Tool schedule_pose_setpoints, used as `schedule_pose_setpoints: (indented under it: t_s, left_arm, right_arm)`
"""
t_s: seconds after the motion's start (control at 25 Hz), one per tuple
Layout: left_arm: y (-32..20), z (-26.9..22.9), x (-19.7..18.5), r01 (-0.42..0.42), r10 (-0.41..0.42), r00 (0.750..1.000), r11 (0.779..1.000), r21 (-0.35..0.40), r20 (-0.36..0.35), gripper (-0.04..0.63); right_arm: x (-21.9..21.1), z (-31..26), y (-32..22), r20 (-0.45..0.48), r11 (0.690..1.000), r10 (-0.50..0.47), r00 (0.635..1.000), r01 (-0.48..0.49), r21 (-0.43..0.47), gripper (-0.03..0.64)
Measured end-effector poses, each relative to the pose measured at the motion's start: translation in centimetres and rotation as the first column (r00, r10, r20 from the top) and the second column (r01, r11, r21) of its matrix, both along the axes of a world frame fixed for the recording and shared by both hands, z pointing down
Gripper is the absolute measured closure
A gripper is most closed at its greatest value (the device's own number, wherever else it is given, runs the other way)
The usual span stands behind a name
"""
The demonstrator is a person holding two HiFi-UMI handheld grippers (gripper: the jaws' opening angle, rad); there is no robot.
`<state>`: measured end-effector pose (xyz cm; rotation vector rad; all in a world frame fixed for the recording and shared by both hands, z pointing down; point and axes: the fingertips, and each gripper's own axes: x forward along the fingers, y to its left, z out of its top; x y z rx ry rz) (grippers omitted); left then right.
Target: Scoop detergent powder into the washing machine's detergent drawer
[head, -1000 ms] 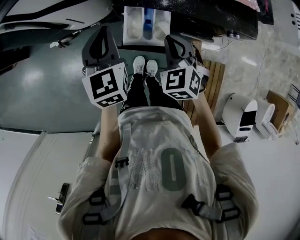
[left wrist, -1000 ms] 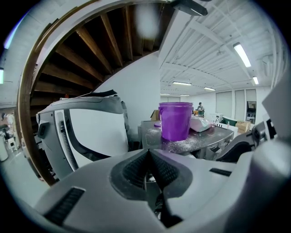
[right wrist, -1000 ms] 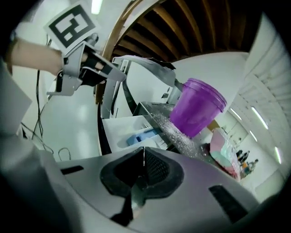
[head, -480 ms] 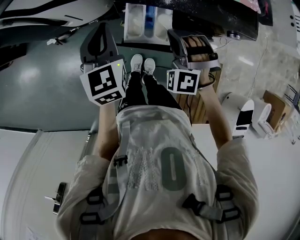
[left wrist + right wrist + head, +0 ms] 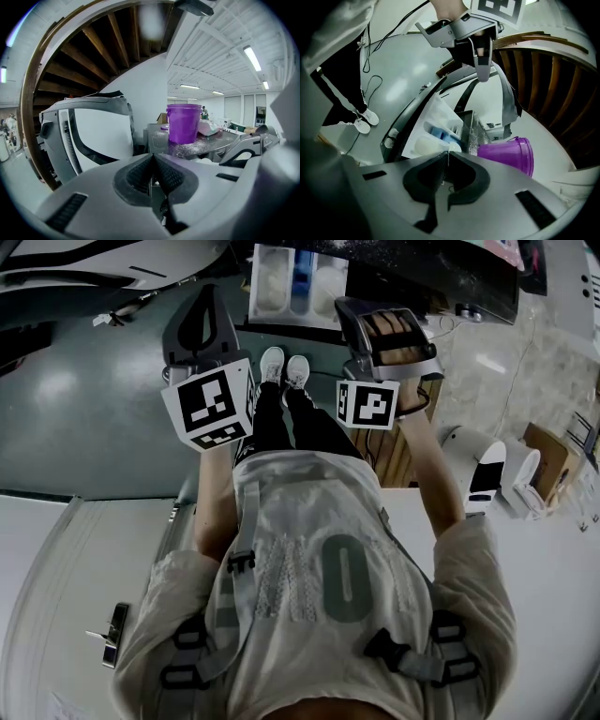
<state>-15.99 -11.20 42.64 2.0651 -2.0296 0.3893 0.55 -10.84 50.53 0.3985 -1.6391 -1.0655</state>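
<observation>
The detergent drawer (image 5: pixel 255 285) stands pulled out of the dark washing machine at the top of the head view, white with a blue middle compartment (image 5: pixel 299 277). My left gripper (image 5: pixel 202 301) hovers just left of it and my right gripper (image 5: pixel 356 315) just right of it, both shut and holding nothing. In the left gripper view the shut left gripper (image 5: pixel 152 161) faces a purple bucket (image 5: pixel 183 123) on the machine top, with spilled powder (image 5: pixel 187 149) around it. Beyond the shut right gripper (image 5: pixel 447 157) lie the drawer (image 5: pixel 440 117) and the bucket (image 5: pixel 506 152).
The person's legs and white shoes (image 5: pixel 286 371) are on the grey floor below the drawer. A slatted wooden panel (image 5: pixel 412 442), white appliances (image 5: pixel 478 470) and a cardboard box (image 5: pixel 553 451) sit to the right. A white curved machine part (image 5: pixel 94 268) is at the upper left.
The right gripper has rolled over so the holding hand shows on top, and has moved up beside the drawer. The left gripper has shifted slightly upward.
</observation>
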Motion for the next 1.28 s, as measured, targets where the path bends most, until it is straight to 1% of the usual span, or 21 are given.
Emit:
schedule_pose_setpoints:
  t_s: [0.2, 0.36, 0.56, 0.64, 0.76, 0.92, 1.04, 1.12, 1.16, 1.2, 1.28]
  left_arm:
    - [-0.2, -0.3, 0.2, 0.003, -0.003, 1.000, 1.000, 0.009, -0.001, 0.575]
    - [0.0, -0.6, 0.2, 0.003, -0.003, 1.000, 1.000, 0.018, -0.003, 0.575]
    - [0.0, -1.1, 0.4, 0.000, 0.000, 1.000, 1.000, 0.030, -0.005, 0.575]
    - [-0.1, -1.4, 0.6, -0.004, 0.005, 1.000, 0.999, 0.040, -0.006, 0.575]
    - [-0.1, -2.3, 0.7, -0.008, 0.008, 1.000, 0.998, 0.055, -0.006, 0.575]
    - [-0.2, -3.7, 1.0, -0.019, 0.020, 1.000, 0.997, 0.081, -0.004, 0.575]
    - [-0.8, -5.3, 1.2, -0.035, 0.034, 0.999, 0.992, 0.122, 0.007, 0.575]
    - [-0.9, -6.4, 1.5, -0.047, 0.046, 0.999, 0.988, 0.144, 0.015, 0.575]
    - [-1.0, -7.0, 1.7, -0.054, 0.051, 0.999, 0.987, 0.154, 0.018, 0.575]
    - [-1.1, -7.6, 1.8, -0.061, 0.058, 0.998, 0.985, 0.164, 0.022, 0.575]
    - [-1.6, -9.1, 2.2, -0.081, 0.076, 0.997, 0.977, 0.196, 0.034, 0.575]
  right_arm:
    - [0.2, 0.0, -0.2, -0.016, 1.000, -0.012, 1.000, 0.012, 0.004, 0.606]
    - [0.2, -0.5, -0.1, 0.003, 1.000, -0.001, 1.000, 0.001, -0.006, 0.606]
    - [0.0, -1.6, -0.2, 0.028, 1.000, 0.015, 0.999, -0.015, 0.007, 0.606]
    - [0.0, -2.4, -0.4, 0.076, 0.999, 0.044, 0.996, -0.044, -0.003, 0.606]
    - [0.0, -4.1, -0.8, 0.180, 0.994, 0.109, 0.978, -0.104, -0.035, 0.606]
    - [-0.2, -7.0, -1.5, 0.271, 0.989, 0.143, 0.952, -0.145, -0.013, 0.604]
    - [-0.5, -9.5, -2.5, 0.358, 0.985, 0.164, 0.919, -0.175, -0.001, 0.604]
    - [-0.6, -11.3, -3.0, 0.424, 0.980, 0.185, 0.886, -0.199, -0.012, 0.604]
    - [-0.6, -12.3, -3.2, 0.465, 0.977, 0.200, 0.863, -0.212, -0.026, 0.604]
    - [-0.6, -13.3, -3.4, 0.512, 0.973, 0.217, 0.831, -0.225, -0.048, 0.604]
    - [-0.4, -15.3, -4.1, 0.612, 0.962, 0.258, 0.748, -0.255, -0.094, 0.604]
